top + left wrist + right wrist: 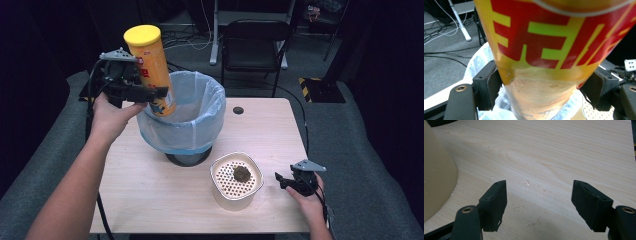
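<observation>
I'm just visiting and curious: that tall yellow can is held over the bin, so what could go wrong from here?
1. The left gripper clamps the chip can low on its body, so the top-heavy can might tilt or slip.
2. The can hangs over the near rim of the lined trash bin; released here, it could clip the rim and fall on the table.

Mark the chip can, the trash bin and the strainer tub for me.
chip can (150, 65), high view, on its yellow side wall.
trash bin (200, 127), high view, on its bagged front wall.
strainer tub (235, 200), high view, on its front wall.
</observation>
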Demonstrator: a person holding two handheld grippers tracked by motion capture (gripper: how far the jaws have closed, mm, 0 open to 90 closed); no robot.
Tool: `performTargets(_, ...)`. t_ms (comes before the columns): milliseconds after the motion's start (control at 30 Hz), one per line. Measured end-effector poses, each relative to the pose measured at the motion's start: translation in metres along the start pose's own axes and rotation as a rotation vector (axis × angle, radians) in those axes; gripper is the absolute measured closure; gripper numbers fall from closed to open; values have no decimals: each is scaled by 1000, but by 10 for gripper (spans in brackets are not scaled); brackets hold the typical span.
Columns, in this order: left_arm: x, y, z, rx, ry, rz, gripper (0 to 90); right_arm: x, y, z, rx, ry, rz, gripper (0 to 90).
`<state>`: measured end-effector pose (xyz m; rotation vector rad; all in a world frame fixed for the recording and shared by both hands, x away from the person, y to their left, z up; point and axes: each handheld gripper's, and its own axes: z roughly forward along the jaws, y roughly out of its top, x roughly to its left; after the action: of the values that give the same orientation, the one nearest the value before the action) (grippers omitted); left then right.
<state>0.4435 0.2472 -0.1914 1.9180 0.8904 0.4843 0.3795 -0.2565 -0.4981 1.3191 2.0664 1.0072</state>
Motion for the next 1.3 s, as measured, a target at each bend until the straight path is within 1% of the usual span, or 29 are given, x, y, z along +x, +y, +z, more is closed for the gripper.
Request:
performTargets(33,0,0,0,0,0,0,243,0,0,0,0,0,0,286)
performTargets(67,1,0,4,-4,0,-3,243,0,0,0,-1,2,-6,286)
performTargets(100,3,0,13,-2,4,-8,243,0,0,1,0,-1,-4,286)
performTargets(133,4,0,17,0,5,-9,242,0,0,1,1,-3,0,285)
performTargets(200,6,-1,26,-4,5,-15,242,-1,0,2,2,0,-16,286)
performTargets(233,6,-1,26,-4,5,-15,242,-1,0,2,2,0,-16,286)
performTargets(267,6,-1,30,-5,8,-18,242,1,0,2,0,-3,-1,286)
performTargets(300,7,-1,34,-2,10,-16,242,1,0,2,-1,-1,-2,286)
performTargets(333,8,-2,42,13,18,-17,242,0,0,3,0,3,-8,286)
performTargets(367,8,-2,42,13,18,-17,242,0,0,3,5,12,-5,286)
performTargets(400,8,-2,50,31,30,-7,242,1,0,3,1,15,-2,286)
performTargets(467,8,-2,57,41,25,-10,242,0,0,3,8,11,-20,286)
performTargets(567,7,-2,68,56,18,-7,242,0,0,3,5,13,-24,285)
performTargets(600,7,-2,68,56,18,-7,242,0,0,3,5,13,-24,285)
performTargets(633,7,-3,75,72,26,-5,242,1,0,3,-3,18,-17,286)
performTargets(667,7,-3,75,72,26,-5,241,1,0,3,1,17,-20,286)
performTargets(700,7,-5,80,83,22,-8,241,0,0,4,1,18,-31,286)
performTargets(733,7,-5,80,83,22,-8,241,0,0,4,1,11,-28,286)
performTargets(800,10,-8,89,107,20,-34,241,1,0,4,5,9,-19,286)
performTargets(933,15,-11,96,145,14,-55,241,2,0,5,-1,10,-31,285)
performTargets(967,15,-11,96,145,14,-55,240,2,0,5,-1,10,-31,285)
performTargets(1000,17,-12,98,158,9,-67,240,1,0,4,10,19,-44,286)
performTargets(1067,18,-13,99,183,4,-86,239,2,0,5,5,11,-33,286)
performTargets(1100,19,-14,100,190,13,-102,235,1,0,5,6,12,-32,286)
performTargets(1133,19,-15,100,185,20,-113,213,1,0,5,2,11,-30,285)
performTargets(1167,20,-15,100,174,31,-118,145,1,0,5,4,11,-31,285)
performTargets(1200,22,-15,98,160,32,-146,137,1,0,5,3,10,-31,286)
performTargets(1233,22,-16,97,165,47,-142,131,1,0,5,3,10,-31,286)
performTargets(1300,22,-16,97,173,46,-142,128,1,0,5,-1,14,-33,285)
